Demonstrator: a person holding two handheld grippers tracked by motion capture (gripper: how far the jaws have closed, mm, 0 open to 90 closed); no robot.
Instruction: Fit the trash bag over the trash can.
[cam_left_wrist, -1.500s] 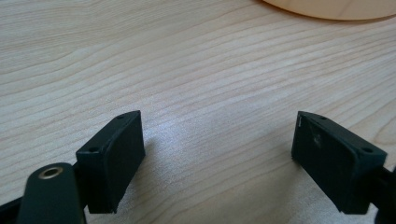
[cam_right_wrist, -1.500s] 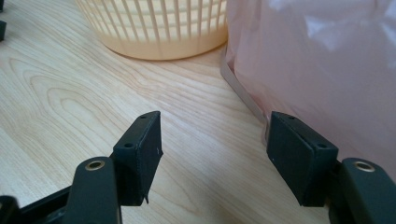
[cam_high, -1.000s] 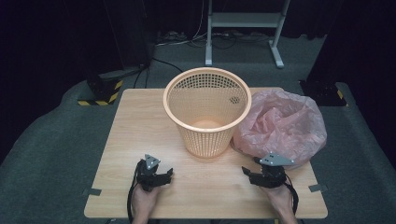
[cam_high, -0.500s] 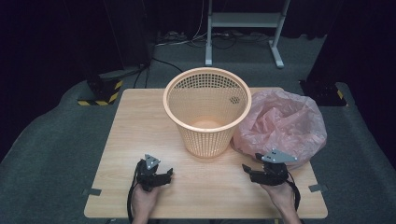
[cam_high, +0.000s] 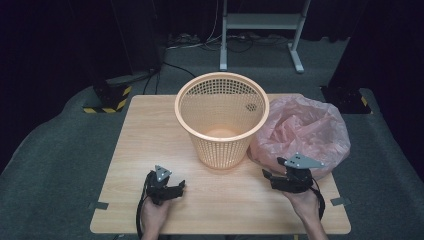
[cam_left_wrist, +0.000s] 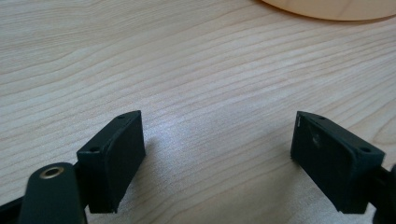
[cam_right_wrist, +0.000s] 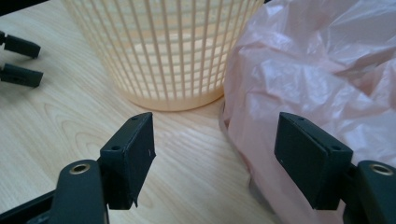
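Pink plastic, a crumpled bag, lies at the table's right edge, touching an upright orange basket near the centre. The right gripper, jaws wide apart and empty, points at the bag's near side from just beside it. The left gripper, also wide open and empty, rests near the front edge. Likely risks: the thin film slipping from a shallow pinch, or the bag dragging and tipping the light basket. The right gripper view shows bag and basket touching at the base; the high view shows the basket is empty.
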